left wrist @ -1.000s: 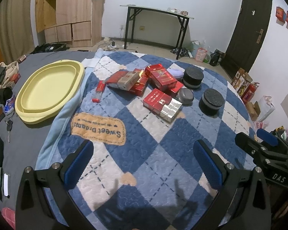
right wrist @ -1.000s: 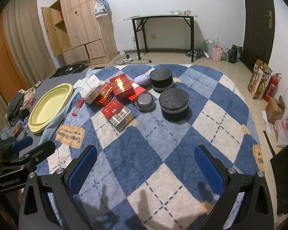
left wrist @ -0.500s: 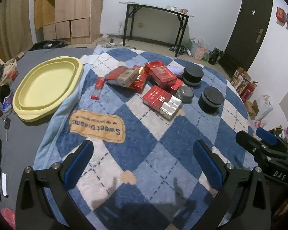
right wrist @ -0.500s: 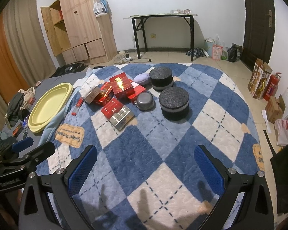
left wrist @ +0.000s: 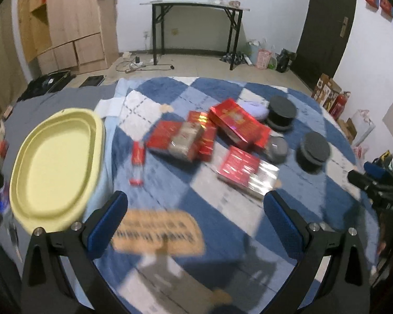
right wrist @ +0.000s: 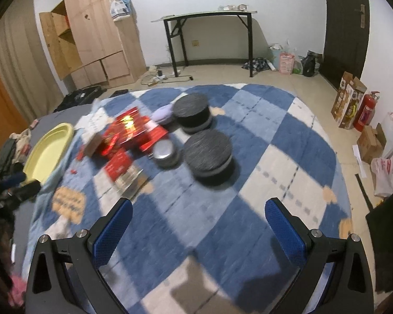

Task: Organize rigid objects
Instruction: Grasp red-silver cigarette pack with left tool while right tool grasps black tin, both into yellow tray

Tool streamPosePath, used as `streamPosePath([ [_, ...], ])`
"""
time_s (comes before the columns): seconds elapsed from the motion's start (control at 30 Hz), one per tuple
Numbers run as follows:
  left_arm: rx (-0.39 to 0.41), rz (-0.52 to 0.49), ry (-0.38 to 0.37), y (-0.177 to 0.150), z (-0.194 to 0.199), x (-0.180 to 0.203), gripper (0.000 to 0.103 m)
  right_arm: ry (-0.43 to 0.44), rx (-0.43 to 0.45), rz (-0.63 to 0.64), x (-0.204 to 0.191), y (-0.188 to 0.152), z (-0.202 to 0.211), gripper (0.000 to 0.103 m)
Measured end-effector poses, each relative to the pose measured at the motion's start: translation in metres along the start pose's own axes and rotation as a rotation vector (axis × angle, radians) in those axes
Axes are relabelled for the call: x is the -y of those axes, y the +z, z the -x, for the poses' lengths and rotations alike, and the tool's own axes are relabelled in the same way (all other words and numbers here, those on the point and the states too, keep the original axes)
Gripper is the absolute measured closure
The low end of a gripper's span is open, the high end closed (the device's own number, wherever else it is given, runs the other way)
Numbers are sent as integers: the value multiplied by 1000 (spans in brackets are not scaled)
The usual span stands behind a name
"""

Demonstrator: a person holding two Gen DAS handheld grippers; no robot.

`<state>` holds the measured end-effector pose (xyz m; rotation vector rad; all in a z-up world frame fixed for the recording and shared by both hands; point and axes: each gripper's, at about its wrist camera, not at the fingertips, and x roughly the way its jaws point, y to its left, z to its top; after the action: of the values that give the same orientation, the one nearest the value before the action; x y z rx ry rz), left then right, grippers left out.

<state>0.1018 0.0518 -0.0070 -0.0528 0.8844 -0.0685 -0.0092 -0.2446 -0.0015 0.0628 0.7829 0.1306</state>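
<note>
Several red boxes point(left wrist: 238, 125) point(right wrist: 129, 130) lie in a loose heap on a blue and white checked blanket point(left wrist: 201, 204). One red and silver box point(left wrist: 246, 171) point(right wrist: 123, 170) sits nearest. Two black round tins point(left wrist: 313, 150) point(right wrist: 208, 154) stand to the right of the heap, with a small grey tin point(right wrist: 166, 151) between. A small red tube point(left wrist: 137, 163) lies left of the heap. A yellow oval tray point(left wrist: 52, 167) point(right wrist: 49, 149) rests at the left. My left gripper point(left wrist: 194, 219) and right gripper point(right wrist: 196, 225) both hang open above the near blanket, holding nothing.
The other gripper point(left wrist: 374, 180) shows at the right edge of the left wrist view. A lilac pouch point(right wrist: 163, 113) lies behind the heap. Clothes and keys clutter the grey bed edge at left. A black table point(right wrist: 209, 39), wooden cupboard and dark door stand beyond.
Both grippers have moved forward toward the heap, so the boxes and tins look larger and blurred. Neither gripper's fingers have closed.
</note>
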Motion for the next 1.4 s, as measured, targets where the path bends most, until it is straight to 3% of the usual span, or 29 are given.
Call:
streamPosePath([
  [0.4, -81, -121, -89, 61, -132, -44, 0, 8, 16, 83, 10, 20, -110, 0],
  [0.6, -129, -112, -168, 64, -166, -52, 1, 4, -1, 82, 14, 22, -149, 0],
  [0.67, -118, -73, -210, 59, -166, -53, 3, 8, -4, 87, 14, 24, -156, 3],
  [0.73, -96, -32, -231, 56, -163, -54, 11, 9, 1, 92, 14, 25, -160, 15],
  [0.8, -82, -5, -226, 54, -159, -55, 11, 26, 12, 91, 14, 25, -159, 31],
  [0.93, -56, 19, -188, 49, -139, -50, 12, 9, 31, 93, 12, 21, -150, 32],
  [1.17, 36, 57, -109, 57, -66, -58, 12, 34, 110, 120, 1, 26, -108, 33],
  [1.27, 84, 73, -64, 58, -33, -83, 12, 97, 131, 150, -25, 28, -86, 33],
  [1.4, 98, 128, 34, 52, -6, -140, 11, 229, 146, 247, -94, 37, -63, 33],
])
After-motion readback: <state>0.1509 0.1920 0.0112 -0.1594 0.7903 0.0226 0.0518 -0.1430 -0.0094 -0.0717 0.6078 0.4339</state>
